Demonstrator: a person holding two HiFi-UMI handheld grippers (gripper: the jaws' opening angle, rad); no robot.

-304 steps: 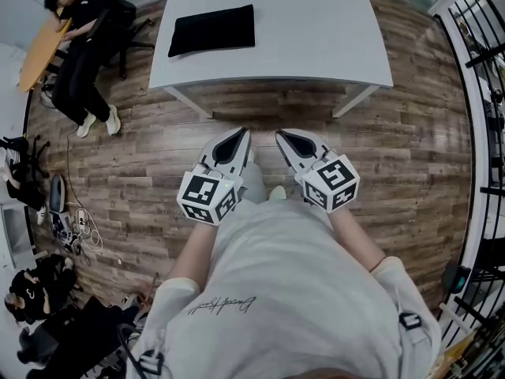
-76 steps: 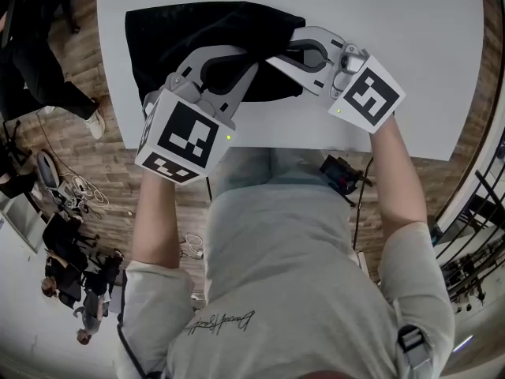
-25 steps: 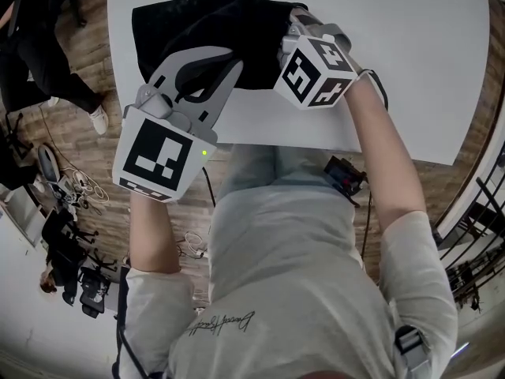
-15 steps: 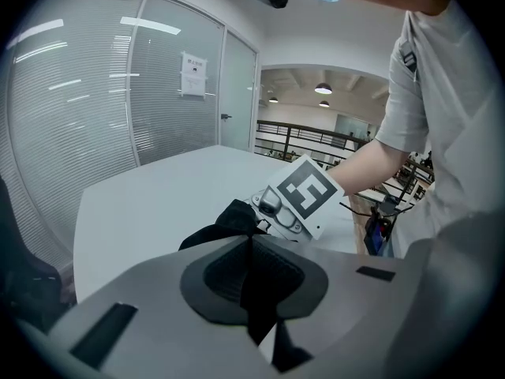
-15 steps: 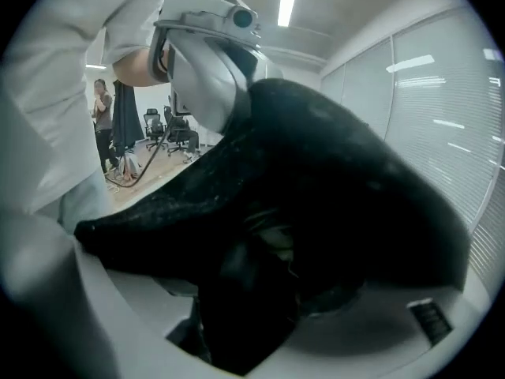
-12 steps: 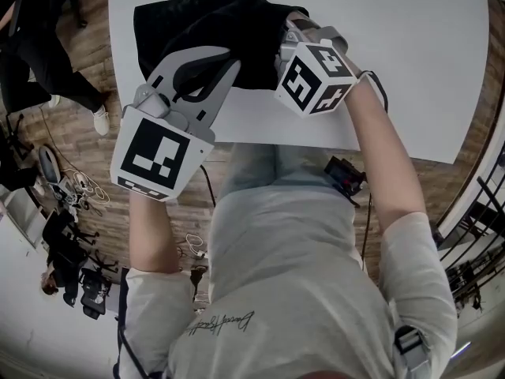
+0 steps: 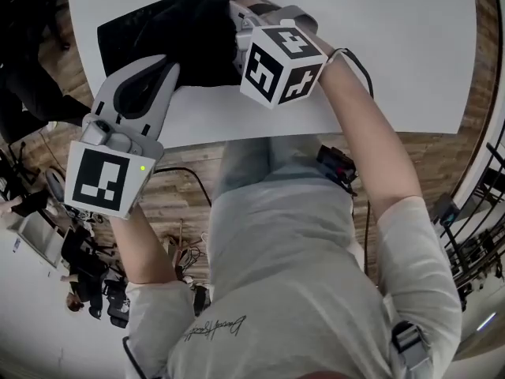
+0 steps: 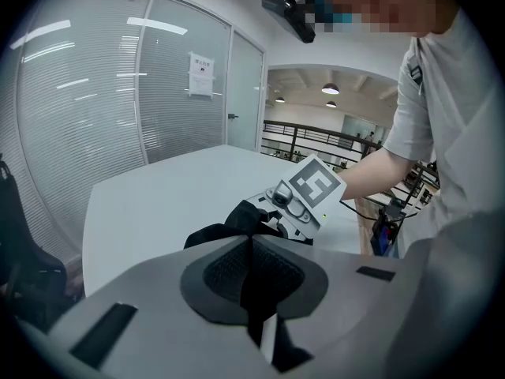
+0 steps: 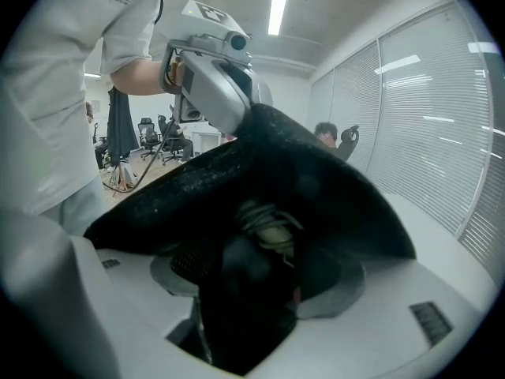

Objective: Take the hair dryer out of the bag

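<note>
With the left gripper (image 8: 252, 243) clamped on the soft black fabric bag's (image 7: 158, 30) raised edge above the white table (image 7: 394, 38), the right gripper (image 9: 264, 279), apparently closed on the dark hair dryer (image 9: 241, 259) inside the mouth, should draw straight back, cord included.

- From the head we look steeply down, past the person's shirt (image 7: 292, 290), onto the near edge of the table (image 7: 394, 54), with the floor (image 7: 170, 208) beneath.
- The left gripper view rides low behind its own jaws; we face across the table to the right gripper (image 8: 272, 218), close by, and a glass wall (image 8: 95, 117).
- The right gripper view sits against the bag (image 9: 331, 204), facing the left gripper (image 9: 243, 113).
- All three share the bag.
</note>
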